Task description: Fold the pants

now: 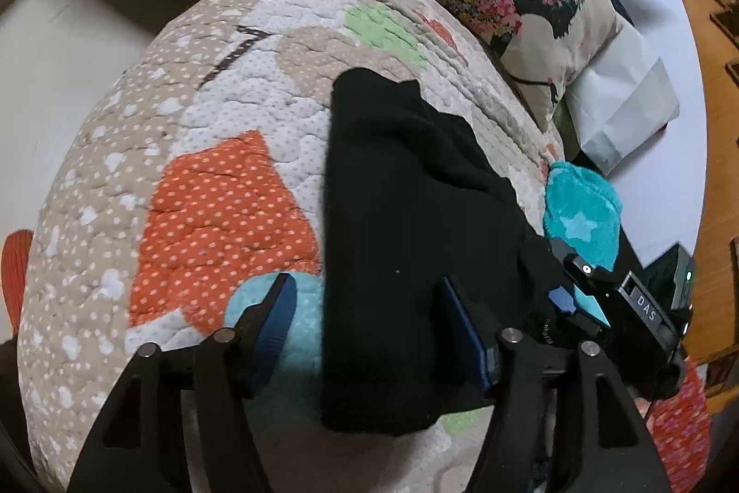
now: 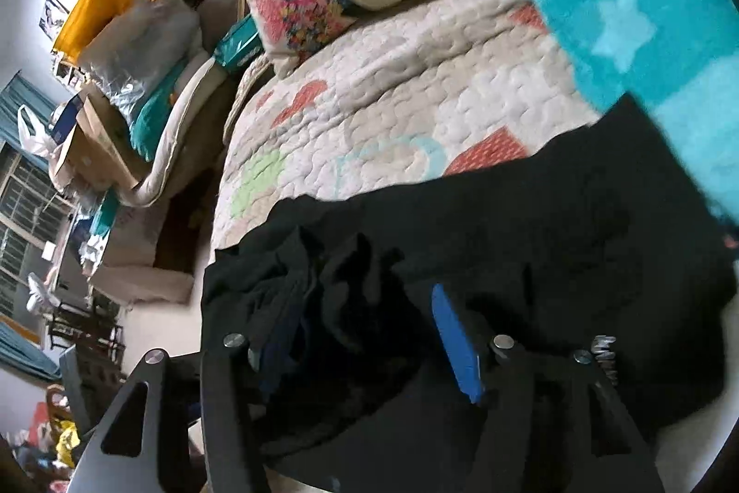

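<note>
Left tool (image 1: pixel 369 322) gapes wide over the black pants (image 1: pixel 406 216); right tool (image 2: pixel 365 336) open, fingers buried in bunched fabric.

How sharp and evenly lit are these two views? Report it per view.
Left wrist view: sharp, quilt stitching crisp, black pants a detail-less mass, heavy fisheye bending at the edges. Right wrist view: softer, the teal star blanket smeared by motion blur, pants folds barely readable, window side bright.

Black angular left gripper (image 1: pixel 365 326) and right gripper (image 2: pixel 365 336) frames carry blue finger pads and silver pivot screws.
</note>
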### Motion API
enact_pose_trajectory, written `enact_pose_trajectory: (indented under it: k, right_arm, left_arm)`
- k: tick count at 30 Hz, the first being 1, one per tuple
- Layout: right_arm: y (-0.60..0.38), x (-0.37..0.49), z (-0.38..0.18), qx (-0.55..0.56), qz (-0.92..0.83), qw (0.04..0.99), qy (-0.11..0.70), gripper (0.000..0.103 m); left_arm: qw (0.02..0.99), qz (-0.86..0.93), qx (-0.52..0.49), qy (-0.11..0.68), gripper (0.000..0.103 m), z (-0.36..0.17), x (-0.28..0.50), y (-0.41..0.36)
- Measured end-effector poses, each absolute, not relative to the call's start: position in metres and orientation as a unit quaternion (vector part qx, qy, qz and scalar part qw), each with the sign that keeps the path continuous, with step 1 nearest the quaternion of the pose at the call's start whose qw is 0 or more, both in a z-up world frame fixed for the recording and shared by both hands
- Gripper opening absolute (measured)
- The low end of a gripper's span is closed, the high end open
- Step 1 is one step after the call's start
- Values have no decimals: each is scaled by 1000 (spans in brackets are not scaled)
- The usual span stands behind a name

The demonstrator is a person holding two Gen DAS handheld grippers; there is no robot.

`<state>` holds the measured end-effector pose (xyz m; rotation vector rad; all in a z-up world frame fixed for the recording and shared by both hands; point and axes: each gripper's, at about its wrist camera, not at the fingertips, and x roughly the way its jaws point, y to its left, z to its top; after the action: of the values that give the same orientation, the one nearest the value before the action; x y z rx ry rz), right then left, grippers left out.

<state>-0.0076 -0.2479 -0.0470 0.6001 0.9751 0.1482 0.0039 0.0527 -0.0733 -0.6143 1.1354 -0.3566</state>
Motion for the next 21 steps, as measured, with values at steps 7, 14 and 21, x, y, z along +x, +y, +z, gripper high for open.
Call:
enact_pose_trajectory:
  k: [7,14,21]
  right_arm:
    - [-220,-3,-56,208,73,833,508,15]
    - [-259,-15,-49,171,-89,837,512,24]
    - [-190,41,-8,174,164,837,493,57]
  left_arm:
    - [786,-173,-272,528,68,-72,2,41]
    - [789,-172,-261,529,68,-72,-13,33]
    - [789,-166,-241,541,28,-75,-22,24]
